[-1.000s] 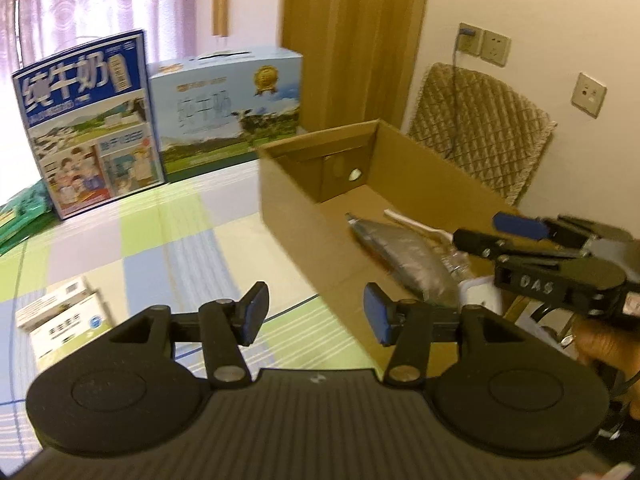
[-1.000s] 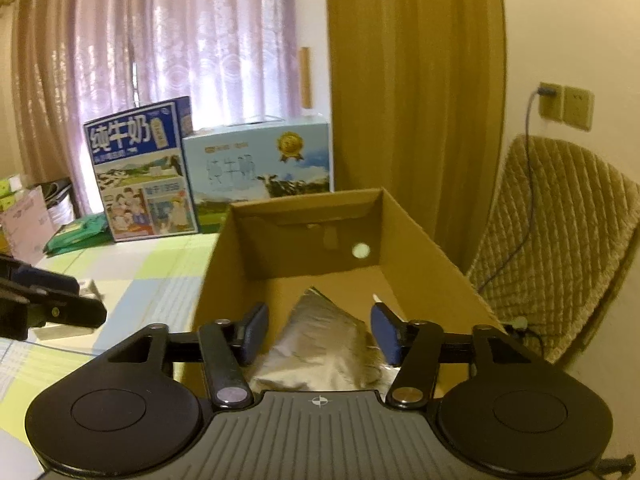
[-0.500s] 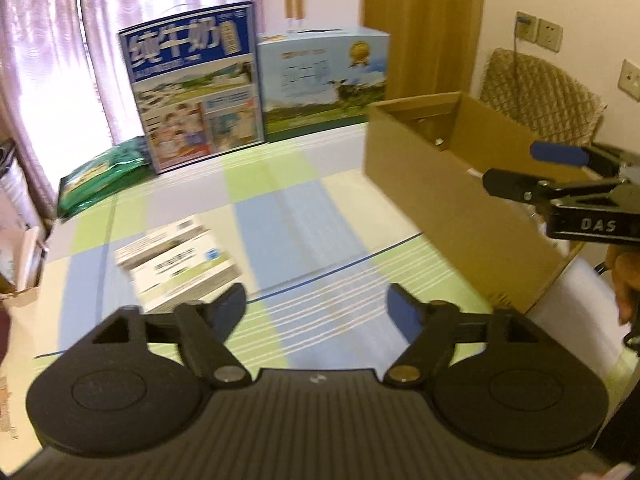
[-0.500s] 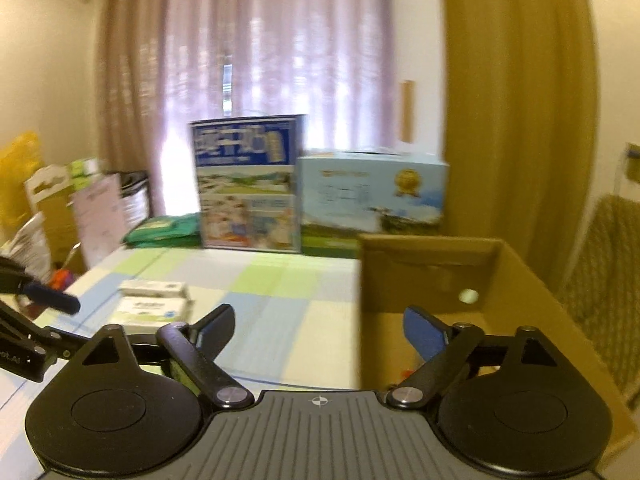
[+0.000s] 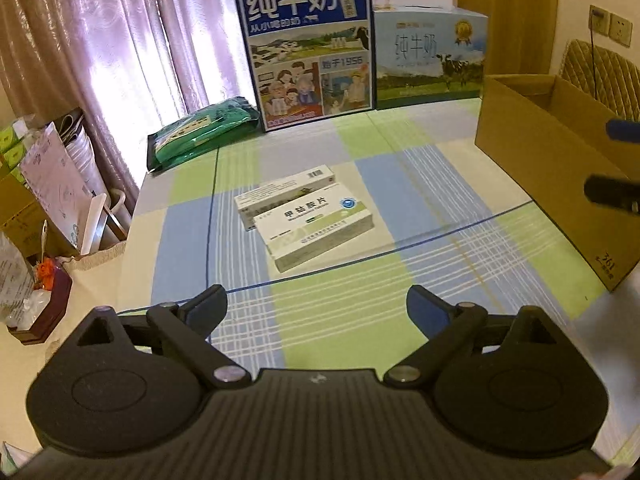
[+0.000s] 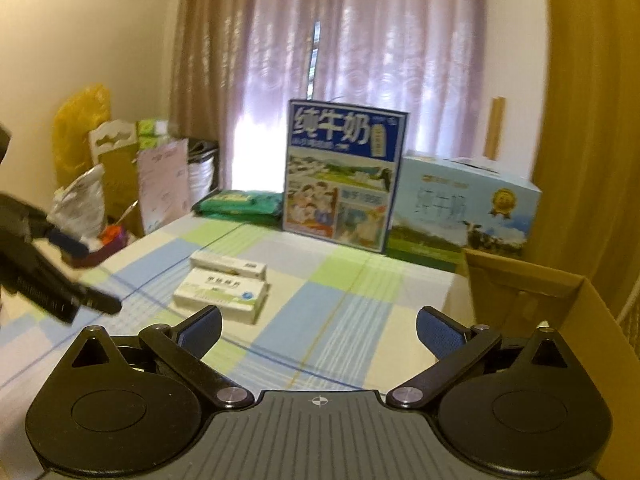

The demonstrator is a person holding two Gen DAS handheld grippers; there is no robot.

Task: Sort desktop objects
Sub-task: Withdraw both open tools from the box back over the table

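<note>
Both grippers have swung away from the cardboard box (image 5: 532, 168) toward two medicine cartons (image 5: 316, 226) lying left of it on the bench (image 5: 440, 264). Left gripper (image 5: 316, 308) and right gripper (image 6: 318, 330) hover empty, fingers spread. Next: descend and pinch the nearer carton.

Pale lilac curtains (image 5: 132, 40) lit by daylight, ochre drape (image 6: 592, 120), cream wall (image 6: 80, 20) with sockets (image 5: 612, 26), quilted chair back (image 5: 600, 76)
</note>
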